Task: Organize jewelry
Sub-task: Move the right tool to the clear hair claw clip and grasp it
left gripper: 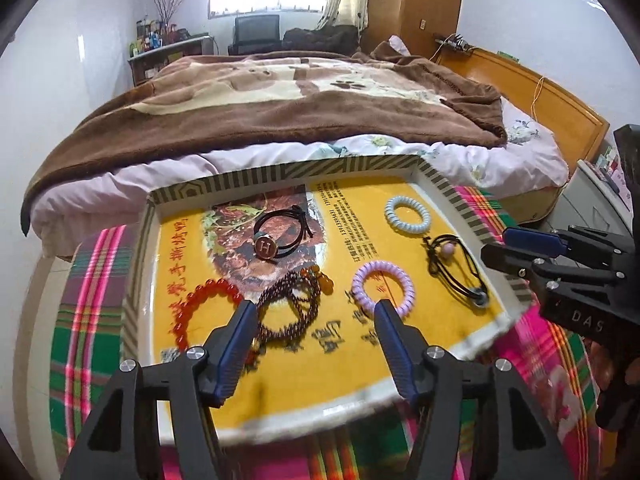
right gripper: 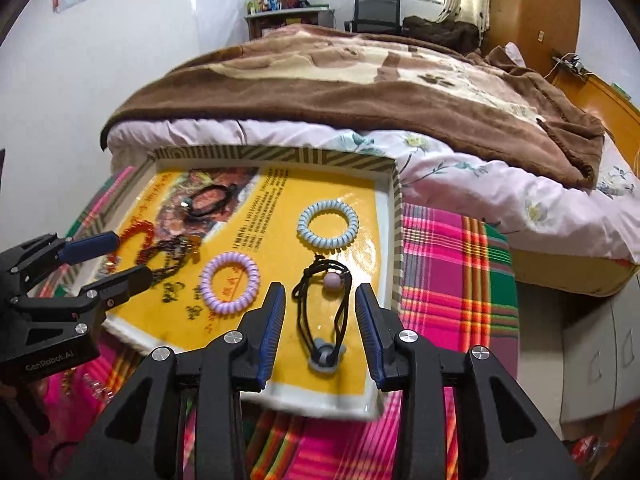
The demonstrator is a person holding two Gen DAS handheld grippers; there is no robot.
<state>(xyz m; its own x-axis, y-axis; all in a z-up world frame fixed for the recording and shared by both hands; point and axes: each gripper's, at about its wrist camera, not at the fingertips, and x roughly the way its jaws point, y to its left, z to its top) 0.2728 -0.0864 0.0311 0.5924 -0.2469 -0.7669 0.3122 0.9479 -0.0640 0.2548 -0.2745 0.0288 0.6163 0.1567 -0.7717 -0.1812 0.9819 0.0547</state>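
Jaws of the right gripper point(right gripper: 320, 312) stand apart, empty, straddling the black cord hair tie point(right gripper: 324, 312) with its lilac bead at the tray's point(left gripper: 288, 169) near right corner, likely lined up to pick it. Left gripper point(left gripper: 314, 326), likewise spread and empty, hovers over the dark garnet bead bracelet point(left gripper: 286, 312) toward the tray's near left. Farther in lie the purple coil tie point(left gripper: 382, 286), blue coil tie point(left gripper: 407, 214) and H-charm tie point(left gripper: 276, 236); beyond the tray, the bed point(left gripper: 280, 92).
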